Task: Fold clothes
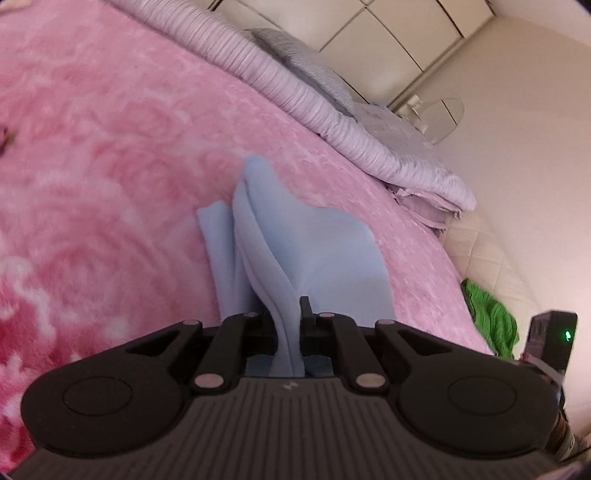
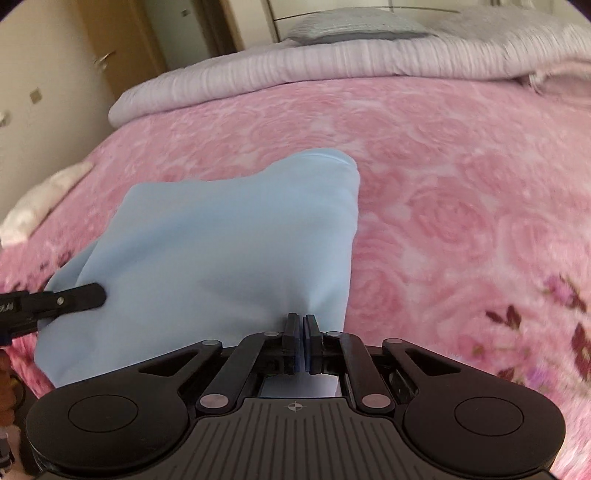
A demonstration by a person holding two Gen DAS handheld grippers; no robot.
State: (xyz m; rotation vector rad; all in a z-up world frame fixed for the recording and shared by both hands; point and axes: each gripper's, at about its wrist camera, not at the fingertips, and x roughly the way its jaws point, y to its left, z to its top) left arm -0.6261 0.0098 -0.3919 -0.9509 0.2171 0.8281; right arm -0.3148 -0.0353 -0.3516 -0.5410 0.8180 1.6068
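Note:
A light blue garment (image 2: 221,236) is lifted over a pink rose-patterned blanket (image 2: 443,184). My right gripper (image 2: 303,325) is shut on the garment's near edge, its blue pads pressed together. My left gripper (image 1: 290,317) is shut on a bunched fold of the same blue garment (image 1: 295,240), which runs away from the jaws in long folds onto the pink blanket (image 1: 110,147). In the right wrist view the left gripper (image 2: 92,295) shows at the left edge, its black finger lying against the cloth's left side.
A lilac ribbed duvet (image 1: 295,92) and a grey pillow (image 2: 354,26) lie at the bed's far end. A green cloth (image 1: 491,314) lies off the bed's right side, a white cloth (image 2: 40,199) at its left edge. Cupboards and a wall stand beyond.

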